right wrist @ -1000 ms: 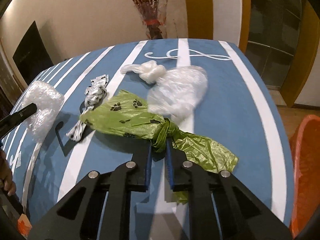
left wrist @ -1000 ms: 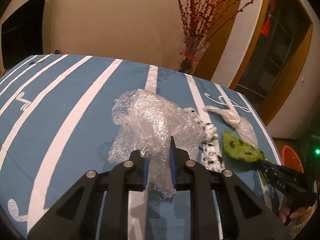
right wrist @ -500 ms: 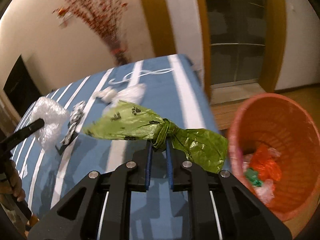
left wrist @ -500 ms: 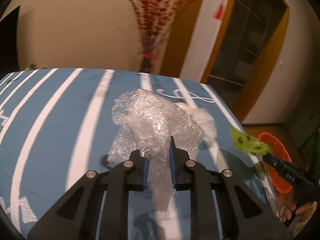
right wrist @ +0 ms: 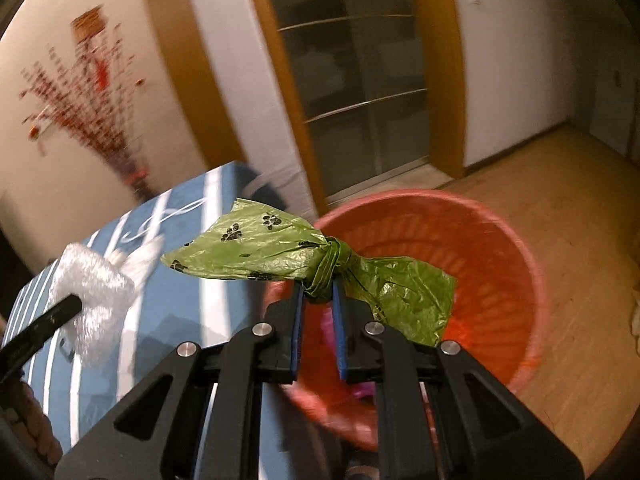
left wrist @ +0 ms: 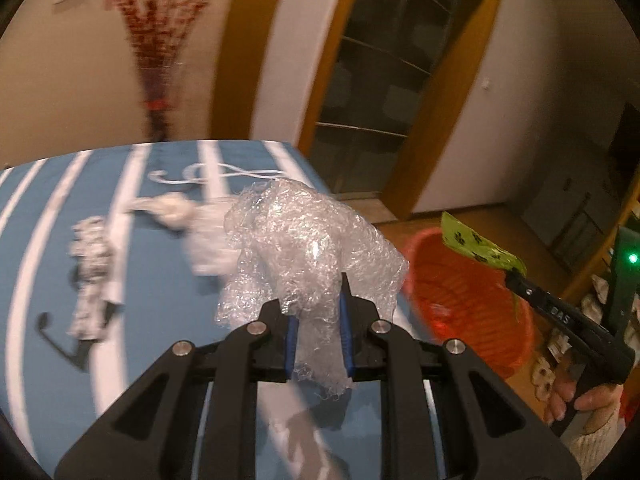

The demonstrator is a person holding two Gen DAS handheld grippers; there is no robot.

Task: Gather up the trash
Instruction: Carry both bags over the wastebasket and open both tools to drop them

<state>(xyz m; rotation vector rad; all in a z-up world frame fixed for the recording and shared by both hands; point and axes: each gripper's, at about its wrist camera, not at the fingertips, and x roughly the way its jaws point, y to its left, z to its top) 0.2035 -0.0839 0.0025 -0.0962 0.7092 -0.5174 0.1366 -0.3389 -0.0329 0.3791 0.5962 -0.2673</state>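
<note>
A: Status?

B: Carry step. My right gripper (right wrist: pixel 318 300) has its fingers clamped on the knot of the green paw-print bag (right wrist: pixel 304 258), which hangs in front of the red basket (right wrist: pixel 500 264) on the floor. Left gripper (left wrist: pixel 318 316) fingers are closed tight on the bubble wrap wad (left wrist: pixel 308 240), up off the blue striped tabletop (left wrist: pixel 160 320), basket just past the edge.

A: Next?

B: I'd bring both over the basket mouth, then open up. Wrap's light, may cling to the pads. Still on the tabletop: white bag (left wrist: pixel 176 208) & a b/w wrapper (left wrist: pixel 90 276), blurry.
</note>
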